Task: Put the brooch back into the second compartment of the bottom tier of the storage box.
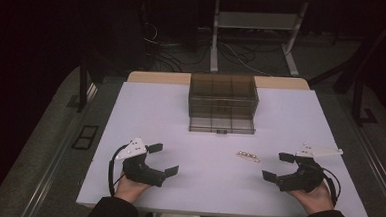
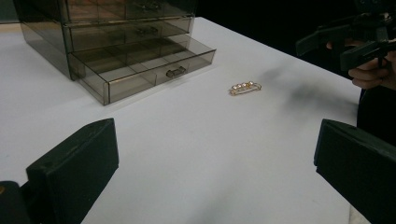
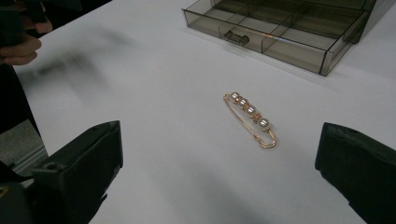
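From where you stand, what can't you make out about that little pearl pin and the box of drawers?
- Pearl pin: whether its clasp is fastened; too small, right gripper view.
- Upper drawers of the drawer box: contents blurred by smoky plastic, left gripper view.
- Bottom drawer: far compartments cut off by the top edge, right gripper view.

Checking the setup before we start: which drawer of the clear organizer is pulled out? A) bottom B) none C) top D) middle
A: the bottom drawer of the smoky clear drawer organizer juts out toward the pearl brooch pin; those above sit flush.
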`<action>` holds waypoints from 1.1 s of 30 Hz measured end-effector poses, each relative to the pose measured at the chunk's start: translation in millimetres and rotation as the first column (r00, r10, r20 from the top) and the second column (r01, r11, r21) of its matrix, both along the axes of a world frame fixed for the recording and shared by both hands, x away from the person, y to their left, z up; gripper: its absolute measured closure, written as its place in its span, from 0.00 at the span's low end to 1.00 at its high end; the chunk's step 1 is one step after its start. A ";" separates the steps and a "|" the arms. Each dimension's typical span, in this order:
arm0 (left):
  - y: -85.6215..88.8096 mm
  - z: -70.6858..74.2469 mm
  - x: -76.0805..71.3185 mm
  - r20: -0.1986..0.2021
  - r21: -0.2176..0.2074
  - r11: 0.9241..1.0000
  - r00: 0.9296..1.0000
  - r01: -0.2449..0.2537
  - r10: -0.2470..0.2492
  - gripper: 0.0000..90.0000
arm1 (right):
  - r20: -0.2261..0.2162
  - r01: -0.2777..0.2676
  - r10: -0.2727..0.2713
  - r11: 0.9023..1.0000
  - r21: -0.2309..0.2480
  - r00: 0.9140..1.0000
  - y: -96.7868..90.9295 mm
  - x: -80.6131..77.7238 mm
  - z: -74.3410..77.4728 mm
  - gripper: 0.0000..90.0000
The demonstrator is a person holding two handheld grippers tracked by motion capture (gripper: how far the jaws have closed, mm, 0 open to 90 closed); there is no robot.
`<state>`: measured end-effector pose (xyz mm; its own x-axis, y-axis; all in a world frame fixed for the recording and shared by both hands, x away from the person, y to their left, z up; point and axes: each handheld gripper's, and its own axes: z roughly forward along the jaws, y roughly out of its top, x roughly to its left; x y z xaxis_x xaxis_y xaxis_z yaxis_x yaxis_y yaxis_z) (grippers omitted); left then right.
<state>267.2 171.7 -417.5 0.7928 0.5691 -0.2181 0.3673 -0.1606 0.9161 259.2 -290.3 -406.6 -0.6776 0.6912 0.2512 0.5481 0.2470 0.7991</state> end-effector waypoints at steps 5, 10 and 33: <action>-0.3 -0.2 0.0 -0.003 -0.001 1.000 1.000 -0.003 0.003 0.00 | -0.011 -0.019 0.019 0.999 -0.026 1.000 2.8 3.6 5.7 0.01; 0.0 -0.2 0.1 -0.003 -0.001 1.000 1.000 -0.003 0.003 0.00 | -0.009 -0.039 0.038 0.998 -0.045 0.999 5.8 8.2 14.6 0.01; -0.2 -0.3 0.1 -0.003 -0.003 1.000 1.000 0.000 0.000 0.00 | -0.053 -0.124 0.118 0.983 -0.133 0.992 24.5 35.1 31.0 0.01</action>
